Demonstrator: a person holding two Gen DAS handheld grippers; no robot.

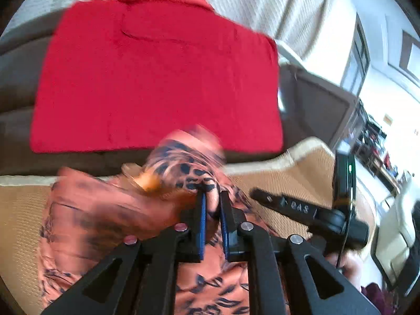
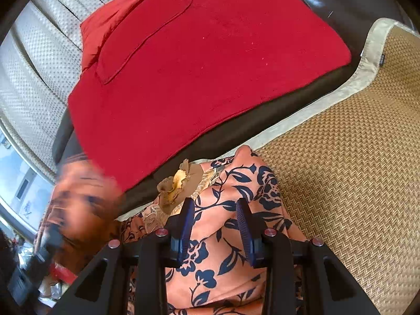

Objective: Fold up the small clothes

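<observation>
On the left, the left gripper (image 1: 212, 197) has its blue pads nearly together and pinches a bunch of the orange floral garment (image 1: 110, 210) between them; the cloth around it is blurred, which suggests a swing in progress. From the right wrist view that lifted flap appears as a smeared orange patch at the far left. To do this fold well, the pinch should stay firm until the carried edge lies over the matching edge, and the flap should be laid flat rather than dropped in a heap.

In the middle, the garment lies mostly on the near side of a woven straw mat (image 2: 354, 170), its far end reaching toward the dark brown sofa seat (image 2: 236, 128). A tan ruffled flower trim (image 2: 176, 183) sits at that far end, just beside the mat's pale border. It looks bulky, so I would keep it inside the fold or smooth it down first. A red blanket (image 2: 210, 60) lies spread on the seat beyond, well clear of the garment's body.

On the right, the right gripper (image 2: 216, 210) stands partly closed over the patterned cloth. Fabric runs between its jaws, but I cannot tell whether the pads actually press on it. Its best use now, in my judgement, is to anchor that side so the garment does not slide while the other edge comes across.
</observation>
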